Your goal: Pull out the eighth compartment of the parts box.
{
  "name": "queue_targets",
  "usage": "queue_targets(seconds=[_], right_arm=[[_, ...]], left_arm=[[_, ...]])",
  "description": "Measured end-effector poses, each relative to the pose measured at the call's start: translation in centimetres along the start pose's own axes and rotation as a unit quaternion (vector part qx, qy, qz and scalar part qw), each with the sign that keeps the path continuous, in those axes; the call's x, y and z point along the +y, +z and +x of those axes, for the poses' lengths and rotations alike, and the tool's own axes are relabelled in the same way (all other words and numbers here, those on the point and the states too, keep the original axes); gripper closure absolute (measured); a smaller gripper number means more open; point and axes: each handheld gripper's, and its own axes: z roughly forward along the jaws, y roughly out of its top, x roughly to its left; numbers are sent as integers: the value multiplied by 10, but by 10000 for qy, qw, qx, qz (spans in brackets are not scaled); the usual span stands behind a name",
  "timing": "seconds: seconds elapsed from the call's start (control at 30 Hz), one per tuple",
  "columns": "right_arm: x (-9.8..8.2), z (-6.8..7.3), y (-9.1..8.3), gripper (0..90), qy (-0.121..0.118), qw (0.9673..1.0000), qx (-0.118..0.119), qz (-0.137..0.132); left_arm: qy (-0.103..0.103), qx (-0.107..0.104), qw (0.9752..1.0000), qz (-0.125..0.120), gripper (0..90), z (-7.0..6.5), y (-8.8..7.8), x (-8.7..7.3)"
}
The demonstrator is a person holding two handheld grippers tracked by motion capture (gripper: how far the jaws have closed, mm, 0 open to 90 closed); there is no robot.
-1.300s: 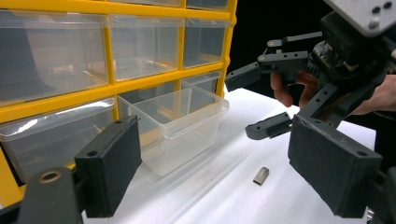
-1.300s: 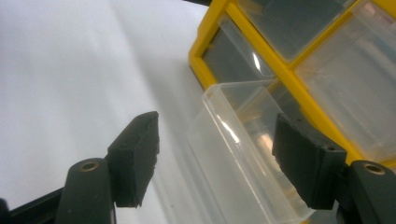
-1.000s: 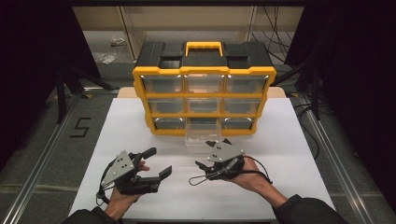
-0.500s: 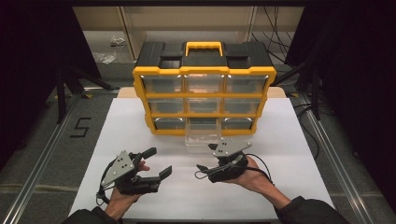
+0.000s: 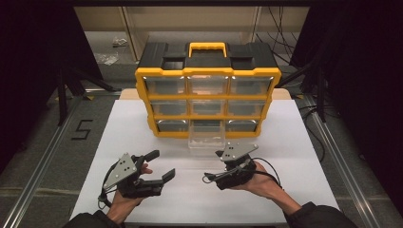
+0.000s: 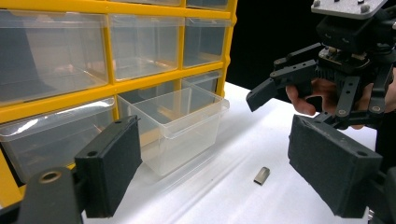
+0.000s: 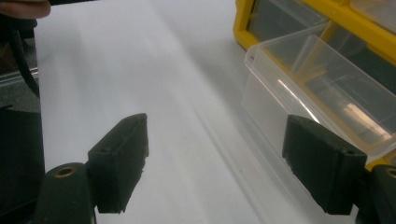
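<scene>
A yellow and black organiser [image 5: 207, 97] with clear drawers stands at the back of the white table [image 5: 294, 142]. Its bottom middle drawer [image 5: 206, 139] [image 6: 175, 123] [image 7: 322, 88] is pulled out. A small metal sleeve [image 6: 262, 175] lies on the table in front of that drawer. My left gripper [image 5: 160, 166] [image 6: 219, 172] is open, held front left with nothing between its pads. My right gripper [image 5: 214, 166] [image 7: 219, 163] [image 6: 280, 79] is open just in front of the drawer; its jaws have just been opening, with nothing between them.
The organiser's other drawers [image 5: 164, 85] are pushed in. Dark floor with metal rails [image 5: 43, 156] lies on both sides of the table, and cables [image 5: 280, 28] hang at the back right.
My right gripper's jaws have spread wider and the hand has shifted slightly. The left gripper has stayed put.
</scene>
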Motion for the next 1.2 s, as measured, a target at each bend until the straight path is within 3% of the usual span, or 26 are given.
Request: queue_targets(seconds=[0.43,1.2], right_arm=[[-11,-2,3,236,-37,9989,0,465],[-27,-9,9,257,-83,9924,0,1226]], left_arm=[[-4,-8,10000,13,168,0,1,0],[-6,-4,10000,31,168,0,0,0]])
